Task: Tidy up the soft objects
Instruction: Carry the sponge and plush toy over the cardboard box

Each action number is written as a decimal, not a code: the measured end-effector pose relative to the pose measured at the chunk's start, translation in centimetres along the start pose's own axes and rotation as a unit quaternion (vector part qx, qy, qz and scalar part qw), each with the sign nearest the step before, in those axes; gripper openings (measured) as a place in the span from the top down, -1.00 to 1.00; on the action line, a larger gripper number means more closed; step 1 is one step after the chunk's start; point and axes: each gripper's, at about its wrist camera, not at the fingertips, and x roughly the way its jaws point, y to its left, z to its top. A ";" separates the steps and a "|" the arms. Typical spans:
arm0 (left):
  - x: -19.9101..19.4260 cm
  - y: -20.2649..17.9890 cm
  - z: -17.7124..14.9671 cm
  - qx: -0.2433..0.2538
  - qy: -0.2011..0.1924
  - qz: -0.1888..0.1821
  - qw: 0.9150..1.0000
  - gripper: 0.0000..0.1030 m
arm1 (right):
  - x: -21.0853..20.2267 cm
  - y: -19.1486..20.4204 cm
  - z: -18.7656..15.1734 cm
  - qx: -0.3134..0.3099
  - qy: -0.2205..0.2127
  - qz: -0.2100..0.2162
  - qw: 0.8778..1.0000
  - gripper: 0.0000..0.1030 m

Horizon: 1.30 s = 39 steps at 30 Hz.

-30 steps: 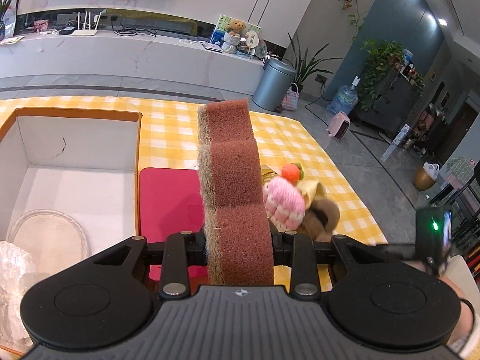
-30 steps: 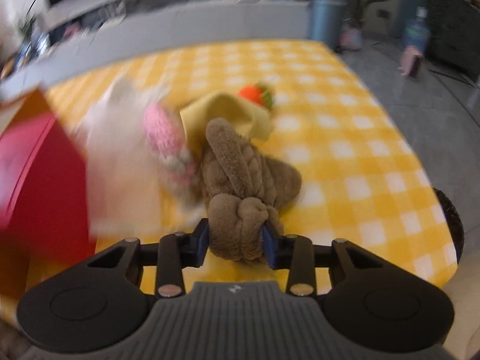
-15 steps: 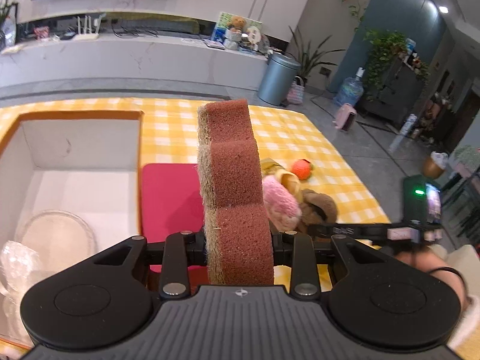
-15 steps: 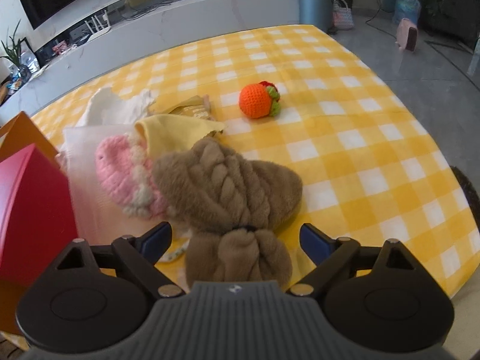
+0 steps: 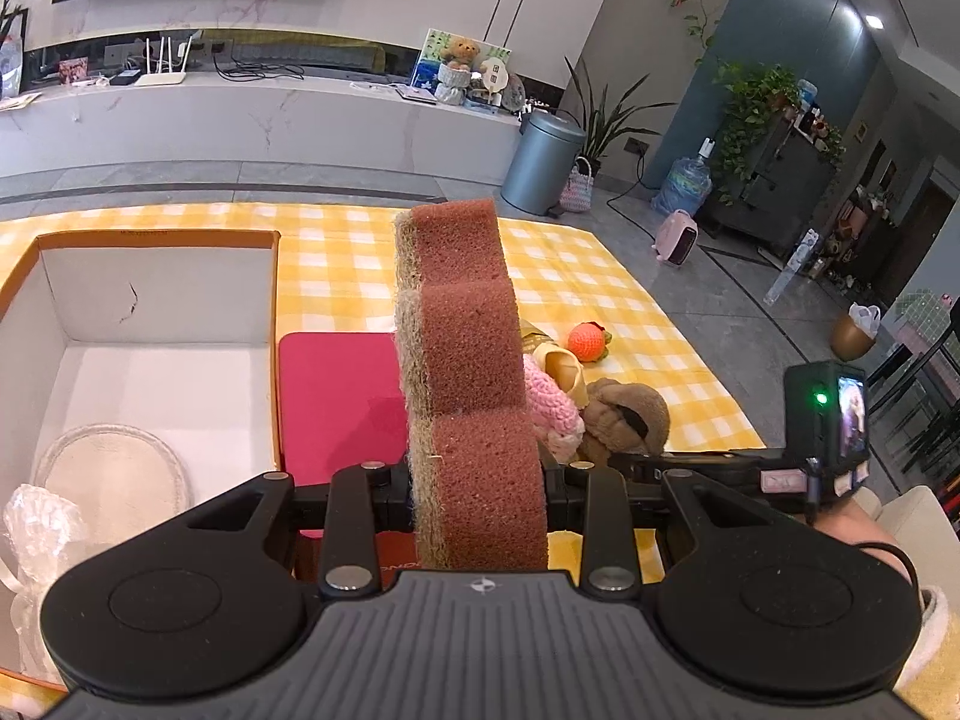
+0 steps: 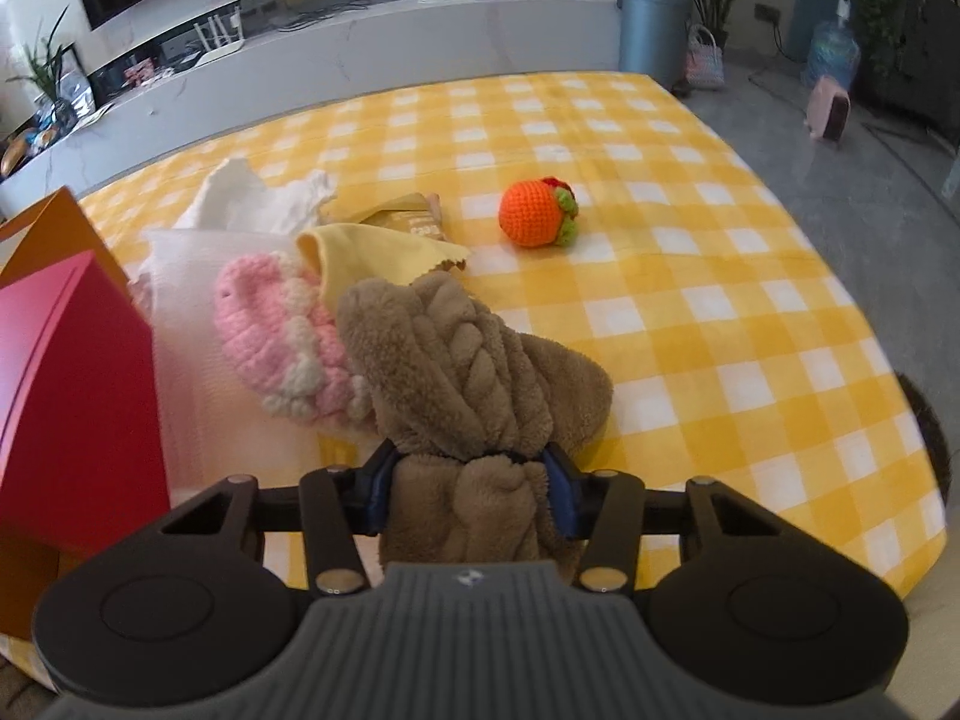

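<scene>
My left gripper [image 5: 477, 480] is shut on a tall brown sponge [image 5: 468, 372], which stands upright between the pads, above the red lid [image 5: 342, 396]. In the right wrist view, my right gripper [image 6: 471, 477] has its jaws closing, and the blue pads press on the near end of a brown plush slipper [image 6: 456, 360] lying on the yellow checked cloth. A pink knitted piece [image 6: 270, 324] touches the slipper's left side. A yellow cloth [image 6: 372, 252] lies just behind them. An orange crochet fruit [image 6: 534, 213] sits apart, farther back.
An orange-rimmed white box [image 5: 156, 288] stands at the left, holding a clear oval dish [image 5: 114, 468] and crumpled plastic wrap [image 5: 36, 534]. A white cloth [image 6: 240, 198] and a snack wrapper [image 6: 408, 219] lie behind the pile. The table's edge [image 6: 888, 396] curves along the right.
The right gripper's jaws swung wide apart half a second ago and have now come back onto the brown slipper's near end. The left gripper has kept its hold on the sponge.
</scene>
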 end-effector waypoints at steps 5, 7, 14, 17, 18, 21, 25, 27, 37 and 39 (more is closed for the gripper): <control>-0.4 0.1 0.0 -0.002 -0.007 0.003 1.000 0.29 | -2.3 0.5 -0.4 -0.031 -0.010 0.006 0.999 0.05; -0.5 0.2 0.0 0.002 -0.004 0.006 1.000 0.29 | -3.5 0.4 -0.5 -0.039 -0.010 0.024 0.999 0.05; -0.7 0.6 0.0 -0.001 -0.003 0.006 1.000 0.29 | -7.6 0.4 -1.2 -0.060 -0.035 0.080 0.994 0.05; -0.7 0.8 0.0 -0.004 -0.003 0.008 1.000 0.29 | -8.3 -0.4 -1.1 -0.031 -0.050 0.145 0.988 0.05; -0.7 0.8 0.0 -0.005 -0.002 0.009 1.000 0.29 | -8.4 -0.7 -1.0 -0.018 -0.056 0.168 0.984 0.05; -0.7 1.0 -0.1 -0.013 0.001 0.009 1.000 0.29 | -8.9 -1.2 -0.8 0.015 -0.072 0.210 0.975 0.05; -1.5 1.8 0.3 -0.026 -0.006 0.008 1.000 0.29 | -10.1 -0.9 -0.1 0.039 -0.093 0.264 0.959 0.05; -2.3 2.0 0.4 -0.030 -0.018 0.010 0.999 0.29 | -11.1 0.0 0.3 0.041 -0.108 0.277 0.954 0.05; -7.0 6.7 0.5 -0.075 -0.075 0.053 0.993 0.29 | -15.4 11.7 2.7 -0.043 -0.143 0.280 0.948 0.05; -7.8 8.1 0.4 -0.098 -0.084 0.055 0.990 0.29 | -15.3 14.9 2.9 -0.063 -0.134 0.281 0.948 0.05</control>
